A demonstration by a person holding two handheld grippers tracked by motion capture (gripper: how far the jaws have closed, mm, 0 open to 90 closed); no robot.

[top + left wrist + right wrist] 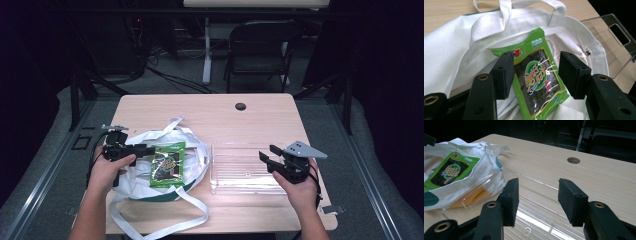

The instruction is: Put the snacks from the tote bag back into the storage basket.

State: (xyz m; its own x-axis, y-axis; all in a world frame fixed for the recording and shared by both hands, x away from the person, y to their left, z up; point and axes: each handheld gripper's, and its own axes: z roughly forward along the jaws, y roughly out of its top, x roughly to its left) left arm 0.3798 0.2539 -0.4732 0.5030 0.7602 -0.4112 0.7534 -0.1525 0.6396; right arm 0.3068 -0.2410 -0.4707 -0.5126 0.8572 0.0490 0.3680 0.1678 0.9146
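Seaweed snack packet [168, 164], flat, bright green foil with a dark window and yellow lettering, lying face up on top of a crumpled white cloth tote bag [134, 176] with long white strap handles, probably left there so it can be picked off the soft fabric rather than dug out from inside. Left of the packet, left gripper [145, 149], black and two-jawed, held in a hand and pointed across at the packet's near edge; in the left gripper view, jaws parted wide with the packet [538, 78] showing between and beyond them, pads not seen pressing on it, so likely lined up for a pinch across its narrow width. Right of the packet and just beside the bag, a clear rectangular plastic tray [245, 170] with cut-out handles, apparently bare inside, set close perhaps as the place to receive the packet. Further right of the packet, at the tray's far end, right gripper [266, 153], black with a grey three-cornered plate on top, jaws spread wide and holding nothing, hovering over the tray's edge [537, 183] as if waiting to steady it. Pale wooden table [210, 111] beneath everything, with a round cable hole [240, 106] well beyond the packet.
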